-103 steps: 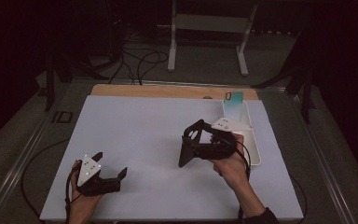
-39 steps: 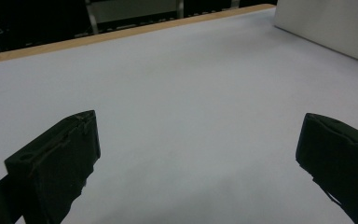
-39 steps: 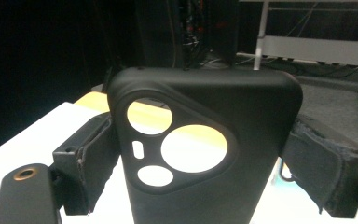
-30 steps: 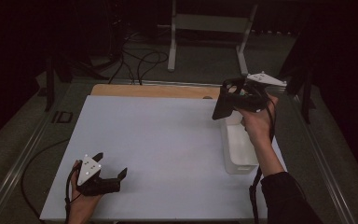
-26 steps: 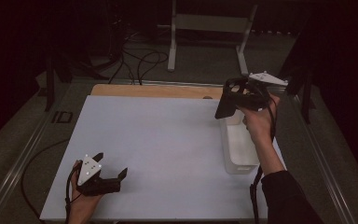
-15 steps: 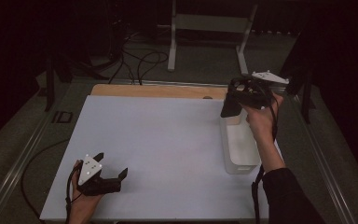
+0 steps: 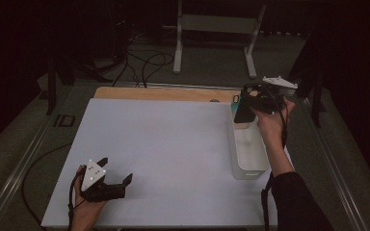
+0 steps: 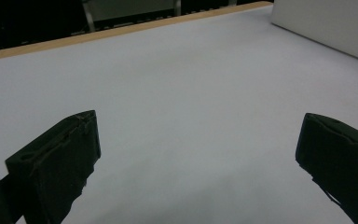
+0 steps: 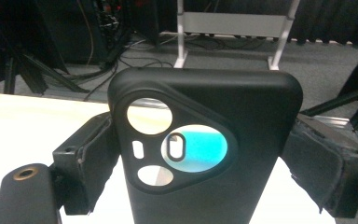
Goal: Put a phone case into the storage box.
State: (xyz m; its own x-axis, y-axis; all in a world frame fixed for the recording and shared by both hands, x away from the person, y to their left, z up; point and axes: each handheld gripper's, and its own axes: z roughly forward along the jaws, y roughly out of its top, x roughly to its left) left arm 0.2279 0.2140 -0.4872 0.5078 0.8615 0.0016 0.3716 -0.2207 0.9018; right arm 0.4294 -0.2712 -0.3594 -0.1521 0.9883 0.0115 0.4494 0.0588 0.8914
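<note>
A black phone case (image 9: 205,116) with a triangular camera cutout stands upright between the jaws of my right gripper (image 9: 205,161), which is shut on its sides. In the high view the right gripper (image 7: 244,108) holds the phone case (image 7: 243,114) above the far end of a white tray (image 7: 249,166). A teal object (image 7: 235,99) shows just behind the case, and the same teal (image 9: 207,147) shows through the cutout. My left gripper (image 7: 115,169) rests on the white table top (image 7: 173,144) at the near left. The left gripper (image 8: 200,154) is open with nothing between its fingers.
A wooden strip (image 7: 164,94) runs along the table's far edge. Beyond it a white metal stand (image 7: 217,29) and cables lie on the dark floor. The tray's white wall (image 8: 326,23) shows far off in the left gripper view.
My right gripper has carried the phone case from low beside the tray up and away to the tray's far end, drifting slightly right. The left gripper has stayed put.
</note>
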